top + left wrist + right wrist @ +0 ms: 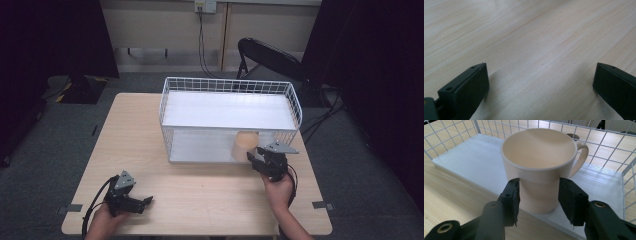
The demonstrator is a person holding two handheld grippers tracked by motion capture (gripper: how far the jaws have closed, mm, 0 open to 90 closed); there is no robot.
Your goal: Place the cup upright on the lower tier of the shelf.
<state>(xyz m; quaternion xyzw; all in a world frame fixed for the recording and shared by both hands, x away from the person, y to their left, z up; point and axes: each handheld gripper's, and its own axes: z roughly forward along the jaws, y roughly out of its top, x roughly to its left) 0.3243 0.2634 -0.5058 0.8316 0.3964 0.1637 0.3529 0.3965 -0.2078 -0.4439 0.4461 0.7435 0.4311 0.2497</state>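
A white wire shelf rack (230, 117) with two flat white boards sits on the far half of the pale wooden table (200, 195), and everything else is easiest placed against it. On the rack's lower board, at its near right end, stands a cream ceramic mug (541, 167) — upright, open mouth up, its loop handle turned toward the rack's back mesh. In the high view the same mug (245, 145) shows as a tan cylinder tucked under the upper board, right at the rack's open front edge. The right gripper (539, 197), black and held in the person's right hand, reaches in from the near side of the rack; its two jaws sit on either side of the mug's lower body, the pads pressed against or only a hair off the glaze — clasping the mug, as far as the close view shows. The mug's base appears to rest on the board's front lip. In the high view that gripper (257, 161) is at the rack's near right corner, its grey three-cornered plate on top. The left gripper (145, 201) lies well away from the rack, toward the table's near left corner, in the person's left hand. Its own camera shows its jaws spread wide over bare wood grain (534, 50), holding nothing.
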